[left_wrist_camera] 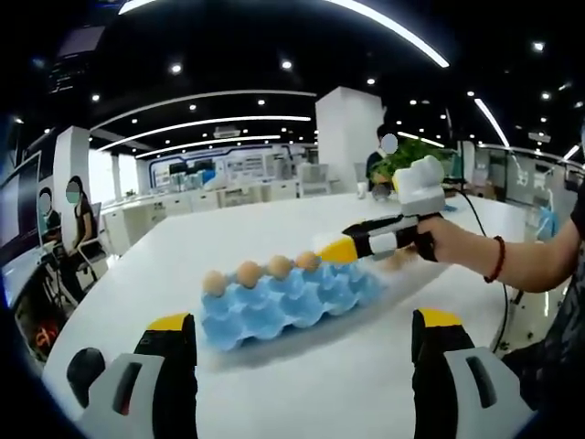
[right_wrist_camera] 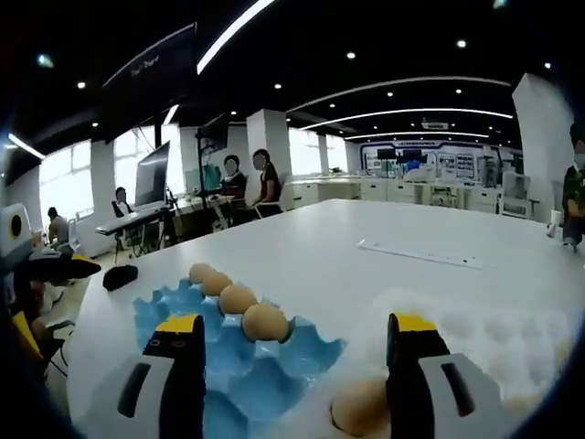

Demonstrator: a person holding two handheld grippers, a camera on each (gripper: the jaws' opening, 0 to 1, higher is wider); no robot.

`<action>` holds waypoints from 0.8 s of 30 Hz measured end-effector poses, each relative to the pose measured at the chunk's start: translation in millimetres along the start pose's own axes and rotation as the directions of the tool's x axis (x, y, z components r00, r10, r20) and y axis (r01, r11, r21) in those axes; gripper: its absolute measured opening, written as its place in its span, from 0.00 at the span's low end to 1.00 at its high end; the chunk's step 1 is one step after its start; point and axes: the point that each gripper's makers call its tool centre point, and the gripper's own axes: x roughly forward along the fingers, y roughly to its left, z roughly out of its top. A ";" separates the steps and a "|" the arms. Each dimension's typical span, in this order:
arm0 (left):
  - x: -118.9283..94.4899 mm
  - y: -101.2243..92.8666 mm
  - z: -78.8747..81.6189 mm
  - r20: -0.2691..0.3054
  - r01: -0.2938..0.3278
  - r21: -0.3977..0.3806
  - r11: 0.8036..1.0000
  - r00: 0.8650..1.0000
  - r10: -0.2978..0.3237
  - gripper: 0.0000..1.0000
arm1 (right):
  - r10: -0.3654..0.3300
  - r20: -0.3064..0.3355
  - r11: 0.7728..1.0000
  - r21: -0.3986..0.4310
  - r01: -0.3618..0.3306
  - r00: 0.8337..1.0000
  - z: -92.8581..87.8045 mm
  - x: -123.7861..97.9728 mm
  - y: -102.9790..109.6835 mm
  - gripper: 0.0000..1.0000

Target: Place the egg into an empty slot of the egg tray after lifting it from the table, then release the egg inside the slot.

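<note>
Yellow-tipped fingers (right_wrist_camera: 181, 331) of the right gripper (right_wrist_camera: 292, 366) stand spread wide and grasp nothing, poised just beside the blue egg tray (right_wrist_camera: 228, 366), at its near corner. Between them, just off that corner, a loose egg (right_wrist_camera: 361, 405) lies on the white surface (right_wrist_camera: 366, 265), partly blurred. Four eggs (right_wrist_camera: 239, 297) already sit in a row along one edge of the tray; the remaining slots look empty. Across the tray, the left gripper (left_wrist_camera: 306, 352) hangs over the surface with its fingers likewise released. In the left gripper view the right gripper (left_wrist_camera: 388, 236) reaches toward the tray's far end, held by a person's hand (left_wrist_camera: 448, 242). Judging from here, the risk is a misaligned closing: fingers catching the tray's rim would shove it, and a pinch off the egg's middle could send it rolling or crack it. Beyond the tray stretches an open office with ceiling light strips (right_wrist_camera: 402, 114), desks and seated people (right_wrist_camera: 267, 178).
</note>
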 end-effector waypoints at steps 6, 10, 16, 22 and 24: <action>1.3 -2.6 2.6 0.015 0.012 -0.008 1.000 1.000 -0.012 1.00 | -0.016 0.003 1.000 0.023 0.016 1.000 0.1 -10.2 -11.9 0.85; 3.4 -5.2 3.4 0.013 0.018 -0.004 1.000 1.000 -0.018 1.00 | -0.046 0.008 0.999 0.027 0.046 0.999 -0.9 -16.2 -23.3 0.85; 7.2 -8.9 1.5 0.001 0.027 -0.001 1.000 1.000 -0.027 1.00 | -0.067 0.012 0.997 0.039 0.066 0.998 -1.4 -25.4 -38.8 0.84; 8.8 -11.8 0.1 -0.007 0.030 0.006 1.000 1.000 -0.030 1.00 | -0.084 0.015 0.994 0.071 0.082 0.996 -2.8 -35.3 -56.0 0.84; 9.3 -13.3 0.1 -0.010 0.031 0.006 0.999 0.999 -0.031 1.00 | -0.095 0.023 0.993 0.069 0.093 0.995 -1.1 -39.0 -61.4 0.83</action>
